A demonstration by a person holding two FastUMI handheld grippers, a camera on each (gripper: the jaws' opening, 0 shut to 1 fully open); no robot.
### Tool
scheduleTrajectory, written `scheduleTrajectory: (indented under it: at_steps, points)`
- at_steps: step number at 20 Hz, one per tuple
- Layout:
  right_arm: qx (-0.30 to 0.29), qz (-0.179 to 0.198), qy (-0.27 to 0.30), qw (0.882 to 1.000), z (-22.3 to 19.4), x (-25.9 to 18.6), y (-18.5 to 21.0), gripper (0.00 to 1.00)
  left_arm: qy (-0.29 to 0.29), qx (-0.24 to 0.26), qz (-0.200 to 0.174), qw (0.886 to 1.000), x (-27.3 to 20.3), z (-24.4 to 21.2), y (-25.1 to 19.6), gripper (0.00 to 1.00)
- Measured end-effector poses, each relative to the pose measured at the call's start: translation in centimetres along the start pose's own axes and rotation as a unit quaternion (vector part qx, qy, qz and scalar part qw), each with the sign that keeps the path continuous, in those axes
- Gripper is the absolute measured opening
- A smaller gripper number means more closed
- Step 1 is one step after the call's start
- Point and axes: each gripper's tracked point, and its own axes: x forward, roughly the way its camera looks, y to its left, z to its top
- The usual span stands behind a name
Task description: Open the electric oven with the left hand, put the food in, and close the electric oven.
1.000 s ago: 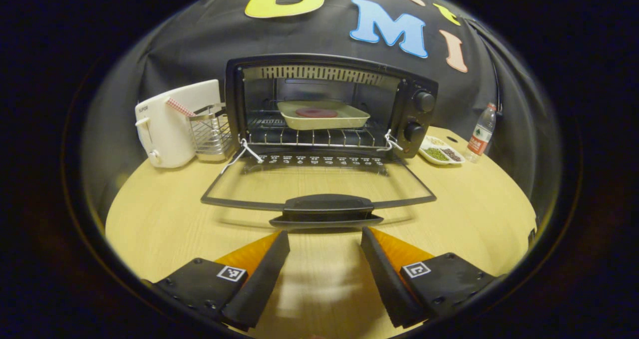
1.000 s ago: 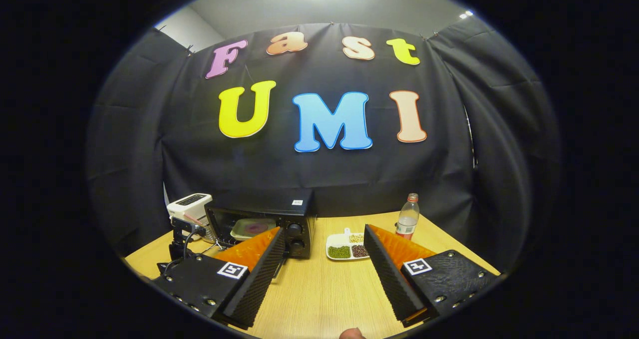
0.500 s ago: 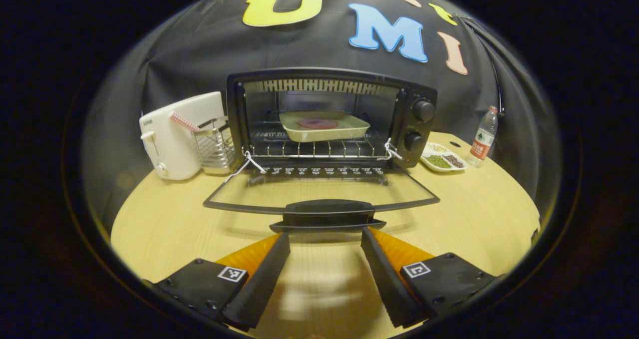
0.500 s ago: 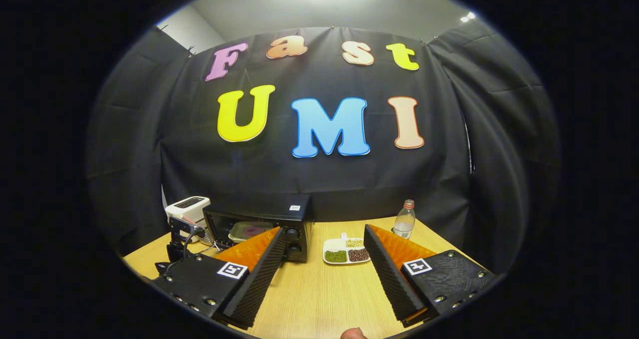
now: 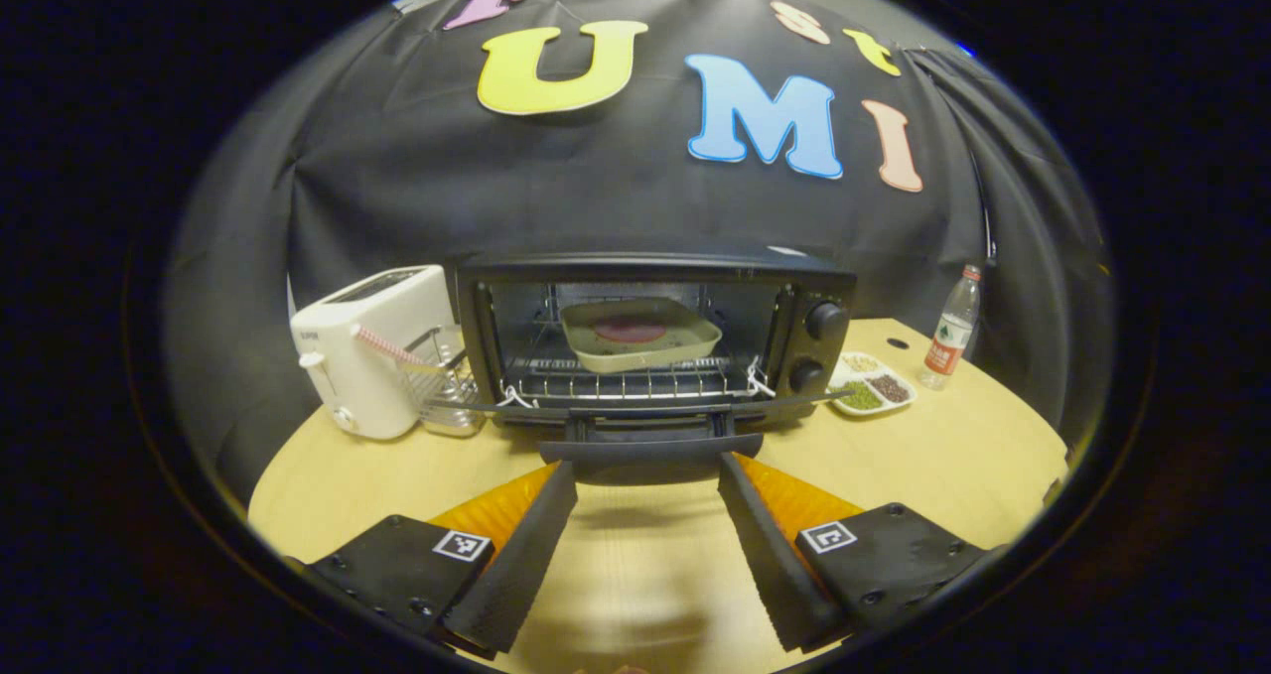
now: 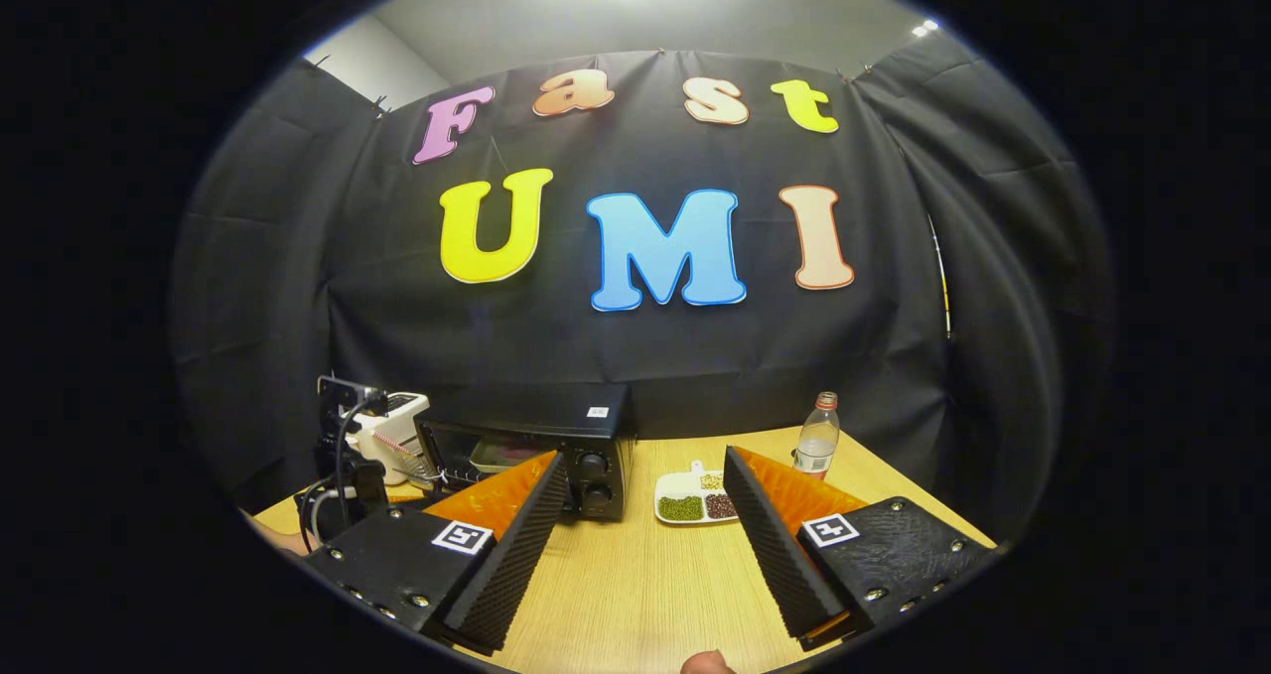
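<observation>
Two fingers of my left gripper (image 5: 645,485) stand apart at six o'clock beneath the oven door's handle (image 5: 650,449); the stiff, hinged door wants lifting there. Food tray (image 5: 638,332) sits inside at twelve. My right gripper (image 6: 643,500) gapes empty, oven (image 6: 541,446) at ten.

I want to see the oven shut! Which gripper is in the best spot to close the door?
Left, probably. The left gripper is open right in front of the door handle, with the tray already inside. The right gripper is open farther back from the oven.
</observation>
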Motion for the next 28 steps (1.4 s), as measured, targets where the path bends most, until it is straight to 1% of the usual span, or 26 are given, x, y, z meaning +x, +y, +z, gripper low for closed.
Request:
scheduleTrajectory:
  at_steps: [1, 7, 8, 10, 11, 12, 13, 14, 15, 16, 18, 19, 20, 21, 22, 23, 24, 28]
  points:
    - [0.002, 0.0, 0.002, 1.0, -0.1, 0.0, -0.1, 0.98, -0.008, 0.001, 0.0, 1.0, 0.2, 0.7, 0.0, 0.98]
    - [0.012, -0.008, 0.006, 1.0, 0.0, -0.2, -0.6, 0.98, -0.045, 0.013, -0.001, 0.999, 1.4, 5.4, 0.2, 0.97]
    - [0.011, -0.009, 0.002, 1.0, 0.1, -0.5, -0.8, 0.98, -0.053, 0.015, -0.001, 0.998, 1.7, 7.0, 0.0, 0.97]
    - [0.006, -0.01, -0.005, 1.0, 0.5, -0.8, -1.0, 0.98, -0.076, 0.015, -0.004, 0.997, 2.2, 11.8, -0.6, 0.98]
    - [0.005, -0.01, -0.007, 1.0, 0.6, -1.0, -1.1, 0.98, -0.087, 0.016, -0.006, 0.996, 1.5, 13.0, -0.8, 0.94]
    - [0.006, -0.007, -0.01, 1.0, 0.9, -1.2, -1.2, 0.98, -0.1, 0.016, -0.008, 0.995, 0.6, 14.3, -1.0, 0.97]
    - [0.006, -0.003, -0.013, 1.0, 1.1, -1.3, -1.2, 0.98, -0.114, 0.019, -0.009, 0.993, -0.8, 14.9, -1.6, 1.0]
    - [0.007, 0.0, -0.018, 1.0, 1.5, -1.5, -1.4, 0.98, -0.13, 0.022, -0.01, 0.991, -2.4, 15.8, -2.1, 1.0]
    - [0.007, 0.003, -0.022, 1.0, 1.8, -1.9, -1.6, 0.98, -0.141, 0.026, -0.008, 0.99, -4.1, 16.5, -2.5, 0.97]
    - [0.008, 0.005, -0.024, 1.0, 2.0, -2.2, -1.9, 0.98, -0.149, 0.027, -0.007, 0.988, -5.8, 17.1, -3.1, 1.0]
    - [0.01, 0.012, -0.028, 0.999, 2.5, -3.1, -2.7, 0.98, -0.164, 0.023, -0.004, 0.986, -9.9, 17.8, -4.9, 1.0]
    - [0.009, 0.013, -0.031, 0.999, 2.8, -3.6, -3.2, 0.98, -0.17, 0.018, -0.001, 0.985, -11.7, 18.2, -5.6, 0.97]
    - [0.008, 0.014, -0.034, 0.999, 3.0, -4.3, -3.8, 0.98, -0.175, 0.015, 0.002, 0.984, -13.4, 18.5, -6.3, 0.97]
    - [0.008, 0.015, -0.035, 0.999, 3.2, -4.8, -4.4, 0.98, -0.18, 0.013, 0.006, 0.984, -15.2, 18.6, -7.0, 1.0]
    - [0.008, 0.017, -0.037, 0.999, 3.2, -5.4, -5.0, 0.98, -0.185, 0.013, 0.011, 0.983, -16.9, 18.8, -7.5, 1.0]
    - [0.007, 0.017, -0.038, 0.999, 3.3, -5.9, -5.6, 0.98, -0.189, 0.013, 0.019, 0.982, -18.5, 18.7, -7.9, 0.97]
    - [0.004, 0.017, -0.038, 0.999, 3.2, -6.4, -6.3, 0.98, -0.193, 0.013, 0.027, 0.981, -20.0, 18.7, -8.3, 1.0]
    - [-0.013, 0.032, -0.046, 0.998, 3.5, -8.3, -7.5, 0.98, -0.204, 0.004, 0.06, 0.977, -25.6, 17.7, -9.3, 1.0]
